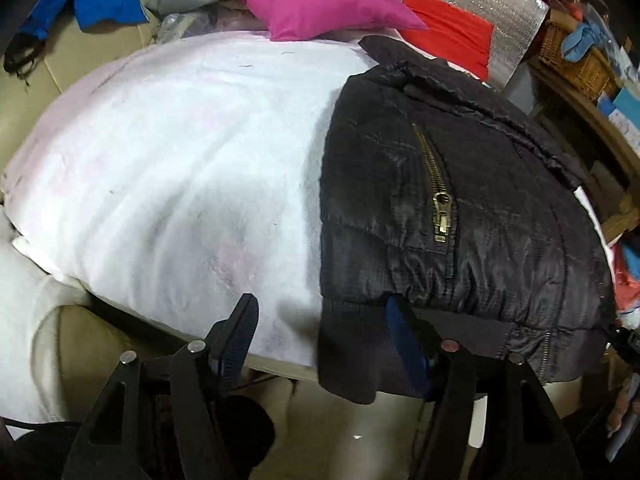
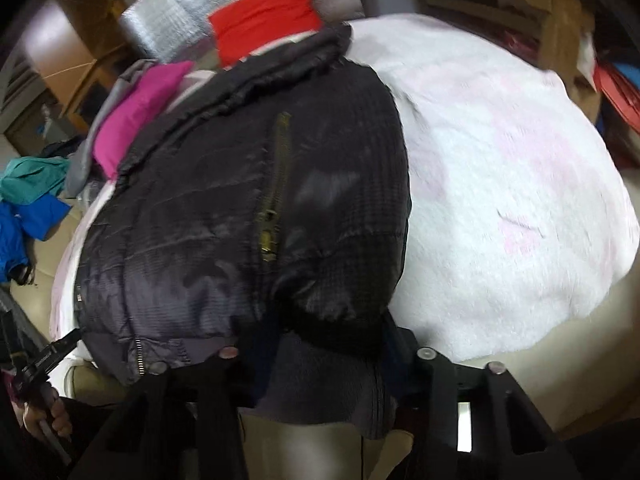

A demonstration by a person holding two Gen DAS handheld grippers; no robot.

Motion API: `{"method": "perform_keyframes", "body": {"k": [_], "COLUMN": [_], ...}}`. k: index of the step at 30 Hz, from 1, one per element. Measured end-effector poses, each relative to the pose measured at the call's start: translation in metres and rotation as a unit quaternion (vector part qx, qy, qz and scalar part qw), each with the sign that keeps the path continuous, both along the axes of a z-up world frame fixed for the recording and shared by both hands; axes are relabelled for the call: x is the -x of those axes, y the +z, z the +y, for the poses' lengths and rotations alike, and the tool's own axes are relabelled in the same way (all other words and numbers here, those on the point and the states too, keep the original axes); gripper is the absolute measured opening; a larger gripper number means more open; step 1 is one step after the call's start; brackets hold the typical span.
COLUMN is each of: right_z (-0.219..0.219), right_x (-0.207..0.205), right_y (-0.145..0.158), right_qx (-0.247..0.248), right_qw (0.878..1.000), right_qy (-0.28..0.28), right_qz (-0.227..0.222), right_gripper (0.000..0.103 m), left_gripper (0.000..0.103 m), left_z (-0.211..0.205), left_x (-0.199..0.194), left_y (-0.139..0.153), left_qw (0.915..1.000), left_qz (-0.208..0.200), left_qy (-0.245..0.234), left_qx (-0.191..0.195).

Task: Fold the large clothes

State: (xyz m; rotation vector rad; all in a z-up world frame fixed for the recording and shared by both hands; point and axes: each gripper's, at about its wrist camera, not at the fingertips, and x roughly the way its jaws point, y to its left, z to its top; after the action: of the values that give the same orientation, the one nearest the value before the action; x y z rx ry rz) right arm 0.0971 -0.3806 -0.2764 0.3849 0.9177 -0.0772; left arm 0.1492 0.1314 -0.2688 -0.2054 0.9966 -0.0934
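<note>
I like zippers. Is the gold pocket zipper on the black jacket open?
No, the zipper on the jacket is shut, its gold teeth meeting all the way down to the pull at the lower end.

From my seat I see a white, faintly pink cover (image 1: 168, 152) spread over the work surface. Behind it lie a magenta cushion (image 1: 320, 8), a silver insulated panel (image 1: 472, 0) and red fabric (image 1: 452, 36). A wicker basket (image 1: 576, 60) sits among wooden furniture; beige floor below.
</note>
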Motion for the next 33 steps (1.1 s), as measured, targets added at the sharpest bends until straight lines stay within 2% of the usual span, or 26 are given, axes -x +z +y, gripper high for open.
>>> {"method": "perform_keyframes", "body": {"k": [4,7,10,12,14,15,16,18,23,25,27,30,33], "right_z": [-0.01,-0.017,-0.019,-0.017,-0.011,-0.007,-0.004,-0.003,-0.013,-0.017,-0.018,-0.013,-0.005], "right_x": [-0.004,-0.007,-0.008,-0.007,-0.004,-0.001,0.003,0.006,-0.006,-0.006,-0.008,-0.006,0.0], "right_y": [-0.011,-0.017,-0.019,-0.015,-0.009,-0.003,0.002,0.009,-0.012,-0.016,-0.017,-0.017,-0.012], "right_qx": [-0.01,-0.03,-0.036,-0.026,-0.014,-0.008,-0.008,-0.015,-0.029,-0.047,-0.052,-0.025,0.008], "right_qw": [1.0,0.998,0.998,0.999,1.0,1.0,1.0,0.999,0.999,0.999,0.998,0.999,1.0], "right_qy": [-0.017,-0.029,-0.028,-0.013,-0.002,0.007,0.015,0.022,-0.013,-0.019,-0.018,-0.005,0.01], "right_qz": [0.024,0.036,0.036,0.026,0.014,-0.004,-0.022,-0.042,0.013,0.021,0.025,0.02,0.014], "right_gripper": [0.047,0.055,0.056,0.053,0.04,0.037,0.035,0.035,0.038,0.046,0.049,0.049,0.038], "left_gripper": [0.063,0.064,0.064,0.064,0.063,0.061,0.053,0.052,0.052,0.052,0.052,0.052,0.04], "left_z": [-0.002,-0.005,-0.008,-0.012,-0.018,-0.021,-0.024,-0.027,-0.027,-0.025,-0.023,-0.024,-0.028], "left_x": [0.0,-0.006,-0.01,-0.008,-0.007,-0.006,-0.004,-0.005,-0.012,-0.016,-0.018,-0.013,-0.009], "left_y": [-0.002,-0.005,-0.009,-0.007,-0.003,-0.002,0.001,0.001,-0.007,-0.012,-0.013,-0.009,-0.005], "left_qw": [1.0,0.9999,0.9995,0.9994,0.999,0.9988,0.9984,0.998,0.9982,0.9984,0.9985,0.998,0.9974], "left_qz": [0.001,0.011,0.017,0.008,-0.006,-0.013,-0.022,-0.025,-0.006,0.011,0.011,0.001,-0.014], "left_qy": [-0.005,-0.009,-0.021,-0.031,-0.044,-0.047,-0.052,-0.056,-0.058,-0.056,-0.054,-0.062,-0.07], "left_qx": [-0.001,0.006,0.016,0.015,0.006,0.002,-0.004,-0.013,-0.014,0.001,0.007,0.012,0.004]}}
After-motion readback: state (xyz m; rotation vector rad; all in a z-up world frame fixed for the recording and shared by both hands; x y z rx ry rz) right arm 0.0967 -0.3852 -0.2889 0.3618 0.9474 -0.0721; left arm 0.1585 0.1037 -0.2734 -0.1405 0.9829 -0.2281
